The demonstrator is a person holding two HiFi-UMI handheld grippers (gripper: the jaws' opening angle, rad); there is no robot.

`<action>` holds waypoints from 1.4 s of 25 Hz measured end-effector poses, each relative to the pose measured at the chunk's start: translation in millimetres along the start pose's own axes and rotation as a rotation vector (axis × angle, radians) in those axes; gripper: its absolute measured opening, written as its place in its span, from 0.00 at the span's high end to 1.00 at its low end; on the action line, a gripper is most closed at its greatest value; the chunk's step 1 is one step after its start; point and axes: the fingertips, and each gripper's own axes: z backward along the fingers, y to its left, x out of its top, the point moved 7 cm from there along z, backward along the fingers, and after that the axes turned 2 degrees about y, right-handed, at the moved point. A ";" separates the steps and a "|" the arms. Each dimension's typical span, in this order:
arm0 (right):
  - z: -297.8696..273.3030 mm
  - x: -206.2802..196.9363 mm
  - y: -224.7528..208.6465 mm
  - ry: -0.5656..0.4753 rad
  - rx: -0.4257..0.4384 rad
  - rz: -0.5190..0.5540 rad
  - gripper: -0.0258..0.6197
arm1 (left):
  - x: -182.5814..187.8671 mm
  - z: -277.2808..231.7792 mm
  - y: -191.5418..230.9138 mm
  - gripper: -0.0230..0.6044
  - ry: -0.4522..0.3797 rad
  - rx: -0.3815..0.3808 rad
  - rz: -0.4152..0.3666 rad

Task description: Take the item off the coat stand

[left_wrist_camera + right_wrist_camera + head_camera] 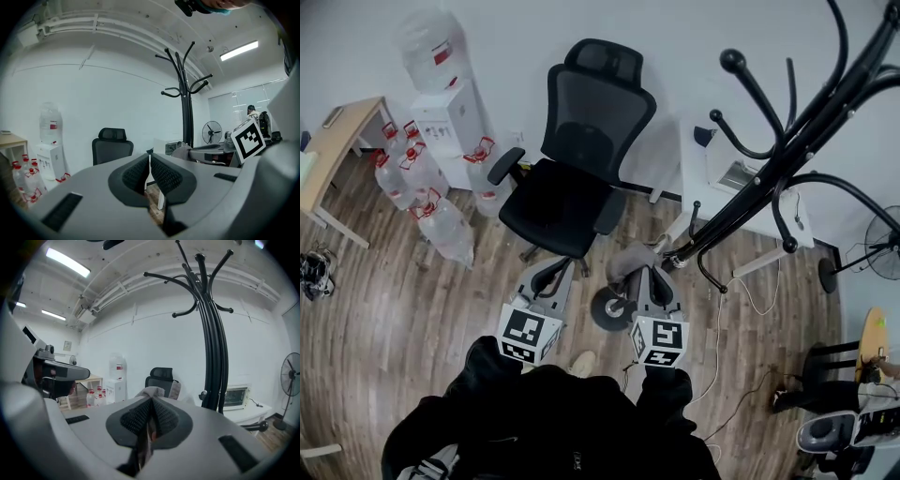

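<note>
The black coat stand [773,169] rises at the right, its hooks bare; it also shows in the left gripper view [187,108] and the right gripper view [213,357]. My right gripper [645,274] is held low near the stand's round base, shut on a grey cloth item [628,261]. That cloth bunches just above the closed jaws [157,392], clear of the stand. My left gripper [546,274] hangs beside it to the left, its jaws [150,161] shut with nothing between them.
A black office chair [577,159] stands straight ahead. A water dispenser [445,112] and several water bottles [431,206] are at the left, by a wooden desk [337,141]. A white desk [741,183] sits behind the stand, and a fan [877,258] at the far right.
</note>
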 end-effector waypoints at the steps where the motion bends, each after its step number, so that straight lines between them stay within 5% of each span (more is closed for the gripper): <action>1: 1.0 1.2 2.1 -0.003 -0.002 0.002 0.93 | 0.2 1.4 0.9 0.91 -0.002 -0.003 -0.001; 21: 57.1 26.8 61.4 -0.090 -0.136 -0.006 0.93 | 4.8 44.1 19.5 0.91 -0.020 -0.143 -0.037; 35: 116.7 15.1 116.3 -0.096 -0.312 -0.046 0.93 | -2.2 88.1 21.5 0.91 -0.024 -0.311 -0.077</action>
